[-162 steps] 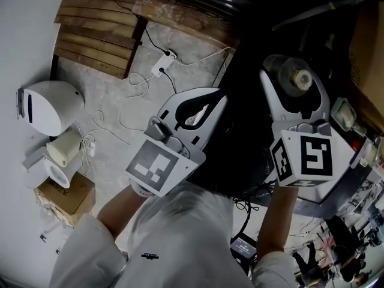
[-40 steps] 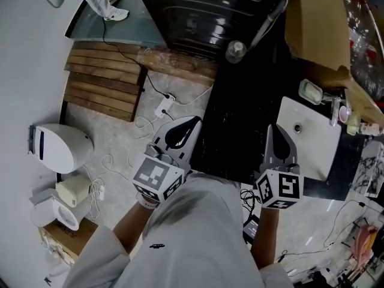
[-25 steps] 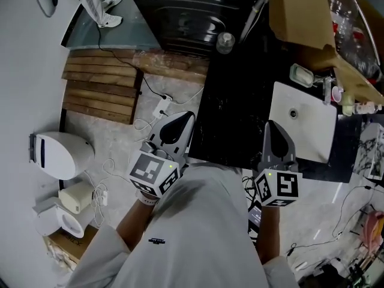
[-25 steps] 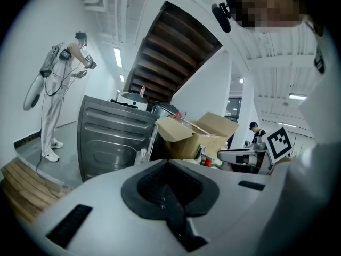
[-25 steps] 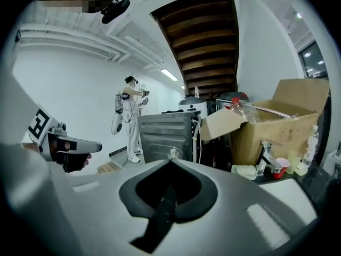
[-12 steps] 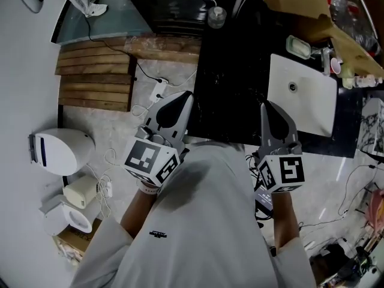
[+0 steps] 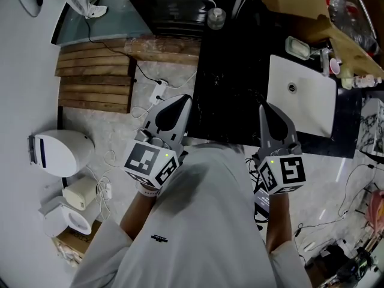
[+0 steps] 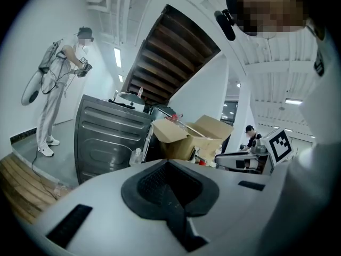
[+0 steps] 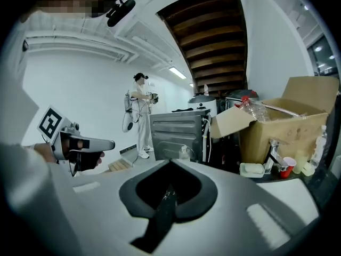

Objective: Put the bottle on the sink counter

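Both jaw pairs were pressed together and empty, left gripper (image 7: pixel 182 101) and right gripper (image 7: pixel 264 107) near the counter's (image 7: pixel 234 89) near edge, while the bottle (image 7: pixel 216 18) stood at its far left corner, where an unopened jaw might knock it off.

The tabletop (image 7: pixel 231 95) is glossy black with bright glints, and the sink (image 7: pixel 312 110) set in its right part is smooth white. At its far edge stands a clear plastic bottle (image 7: pixel 216 18), between a dark ribbed sheet-metal cabinet (image 7: pixel 174 8) with a dull sheen and a matt brown cardboard box (image 7: pixel 294 2). On the left, rough wooden slats (image 7: pixel 96 80) lie on a pale, mottled, stone-like floor (image 7: pixel 114 137).
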Tool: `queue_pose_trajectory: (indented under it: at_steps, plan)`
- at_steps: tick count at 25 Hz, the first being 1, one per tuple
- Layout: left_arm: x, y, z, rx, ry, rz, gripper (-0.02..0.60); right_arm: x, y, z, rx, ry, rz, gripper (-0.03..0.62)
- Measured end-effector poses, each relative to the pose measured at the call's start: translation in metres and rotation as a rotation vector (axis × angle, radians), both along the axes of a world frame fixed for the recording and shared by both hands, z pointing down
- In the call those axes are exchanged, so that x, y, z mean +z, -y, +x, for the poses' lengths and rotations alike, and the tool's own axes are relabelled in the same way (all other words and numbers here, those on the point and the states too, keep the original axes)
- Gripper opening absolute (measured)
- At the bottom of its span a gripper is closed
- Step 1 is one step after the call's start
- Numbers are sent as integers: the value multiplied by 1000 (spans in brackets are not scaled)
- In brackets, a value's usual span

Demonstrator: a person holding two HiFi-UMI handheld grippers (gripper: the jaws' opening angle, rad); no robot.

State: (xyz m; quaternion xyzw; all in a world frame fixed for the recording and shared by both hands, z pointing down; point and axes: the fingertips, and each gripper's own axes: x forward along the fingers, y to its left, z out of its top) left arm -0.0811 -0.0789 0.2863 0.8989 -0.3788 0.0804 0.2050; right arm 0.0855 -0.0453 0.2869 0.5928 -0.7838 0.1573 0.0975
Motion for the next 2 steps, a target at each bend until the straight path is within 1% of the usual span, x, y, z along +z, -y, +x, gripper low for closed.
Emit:
queue_pose_trajectory:
  at_steps: [2]
  plan:
    - [0, 1, 0, 1, -2, -2, 8, -3, 2, 1, 17, 17, 8, 11]
